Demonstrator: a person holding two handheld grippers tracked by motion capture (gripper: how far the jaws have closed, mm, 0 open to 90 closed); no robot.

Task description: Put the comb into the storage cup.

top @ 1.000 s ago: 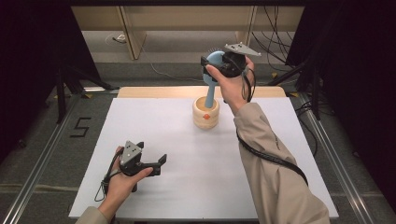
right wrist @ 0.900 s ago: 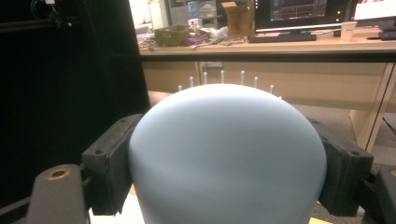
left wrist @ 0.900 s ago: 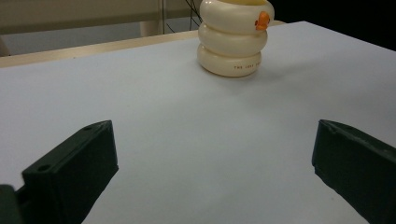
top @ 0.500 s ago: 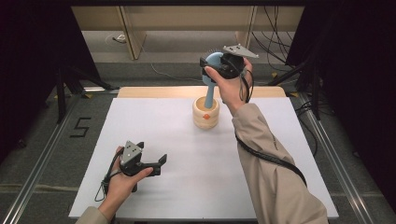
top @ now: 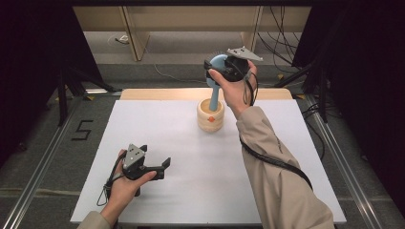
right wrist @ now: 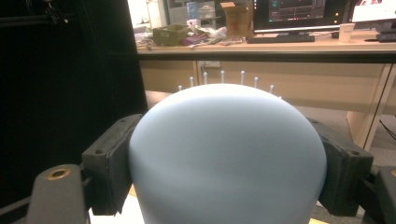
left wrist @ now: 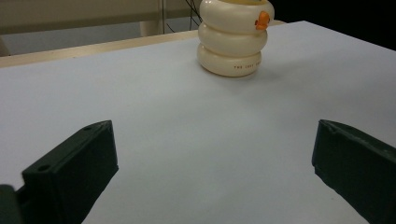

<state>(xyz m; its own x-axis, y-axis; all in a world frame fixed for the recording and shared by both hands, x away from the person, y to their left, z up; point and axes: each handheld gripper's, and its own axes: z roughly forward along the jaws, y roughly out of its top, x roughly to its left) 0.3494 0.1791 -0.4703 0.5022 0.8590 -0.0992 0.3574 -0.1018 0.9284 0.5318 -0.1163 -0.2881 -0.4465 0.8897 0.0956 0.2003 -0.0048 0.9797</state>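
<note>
The right tongs [top: 220, 71] are clamped on the blue hairbrush's head [right wrist: 227, 154], its handle standing in the cream holder [top: 210, 116] on the bench [top: 200, 191]. I'd move it straight along the holder's axis, so the handle doesn't tip the holder. The left tongs [top: 162, 168] rest apart, well clear of the holder.

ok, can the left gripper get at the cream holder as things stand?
Probably yes: the left gripper sits open on the table, bare surface up to the cream holder. The blue brush in it is clamped by the right gripper.

Two grippers — left gripper [top: 165, 167], right gripper [top: 210, 71]. One blue hairbrush [top: 217, 76]. One cream ringed holder [top: 210, 117]. One white table [top: 191, 191] — single.
</note>
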